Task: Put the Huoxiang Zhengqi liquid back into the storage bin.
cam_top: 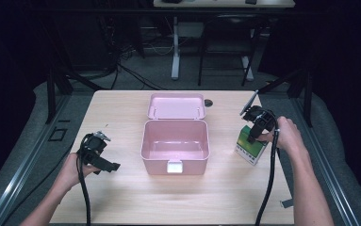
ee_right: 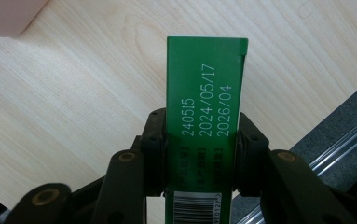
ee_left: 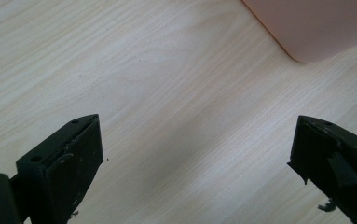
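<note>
R tongs (ee_right: 199, 140) clamped on green box (ee_right: 206, 93), upright on table; L tongs (ee_left: 195, 154) apart.

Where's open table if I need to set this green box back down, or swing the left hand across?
Bare wood lies along the near edge of the table in front of the pink box, and between it and the left gripper. Tightest at the right edge, where the right gripper clamps the green box.

Wooden table (cam_top: 121, 108): pink box (cam_top: 175, 146) (lid open), green carton (cam_top: 250, 148).
</note>
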The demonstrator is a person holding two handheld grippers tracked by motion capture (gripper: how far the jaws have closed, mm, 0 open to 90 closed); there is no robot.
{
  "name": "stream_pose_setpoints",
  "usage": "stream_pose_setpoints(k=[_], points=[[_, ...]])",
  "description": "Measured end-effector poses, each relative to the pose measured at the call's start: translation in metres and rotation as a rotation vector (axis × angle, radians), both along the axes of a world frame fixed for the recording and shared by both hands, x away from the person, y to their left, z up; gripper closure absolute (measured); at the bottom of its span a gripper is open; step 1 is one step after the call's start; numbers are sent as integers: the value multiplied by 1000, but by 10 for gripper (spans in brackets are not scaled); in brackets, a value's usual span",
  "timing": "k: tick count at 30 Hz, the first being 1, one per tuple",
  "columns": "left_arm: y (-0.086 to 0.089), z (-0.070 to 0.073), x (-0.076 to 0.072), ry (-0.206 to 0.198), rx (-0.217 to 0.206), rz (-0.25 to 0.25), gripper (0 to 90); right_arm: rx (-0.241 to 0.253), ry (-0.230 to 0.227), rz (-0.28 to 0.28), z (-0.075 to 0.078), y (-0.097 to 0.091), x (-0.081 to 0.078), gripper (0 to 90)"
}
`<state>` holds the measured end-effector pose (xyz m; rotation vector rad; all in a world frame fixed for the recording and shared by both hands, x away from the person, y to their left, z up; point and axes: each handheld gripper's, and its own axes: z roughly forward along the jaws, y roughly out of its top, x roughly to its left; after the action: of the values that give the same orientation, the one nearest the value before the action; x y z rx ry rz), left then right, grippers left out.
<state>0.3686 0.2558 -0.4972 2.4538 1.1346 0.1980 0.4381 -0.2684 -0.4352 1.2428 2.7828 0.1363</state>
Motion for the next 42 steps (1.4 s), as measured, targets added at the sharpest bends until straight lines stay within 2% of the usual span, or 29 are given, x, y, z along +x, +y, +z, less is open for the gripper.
stream_pose_setpoints(k=[7,11,17,26,34,42], points=[[-3,2,0,0,2,-10,24,-11,22,9,-1,1,2,624],[-5,2,1,3,5,-14,23,-30,50,15,1,2,3,624],[-5,2,1,1,10,-16,23,-30,66,19,1,2,4,627],[-3,4,1,-2,11,-15,22,-36,41,37,14,6,3,628],[-3,5,1,-5,14,-19,20,-46,39,55,23,12,4,628],[0,4,1,-6,14,-13,20,-48,23,92,31,17,2,628]])
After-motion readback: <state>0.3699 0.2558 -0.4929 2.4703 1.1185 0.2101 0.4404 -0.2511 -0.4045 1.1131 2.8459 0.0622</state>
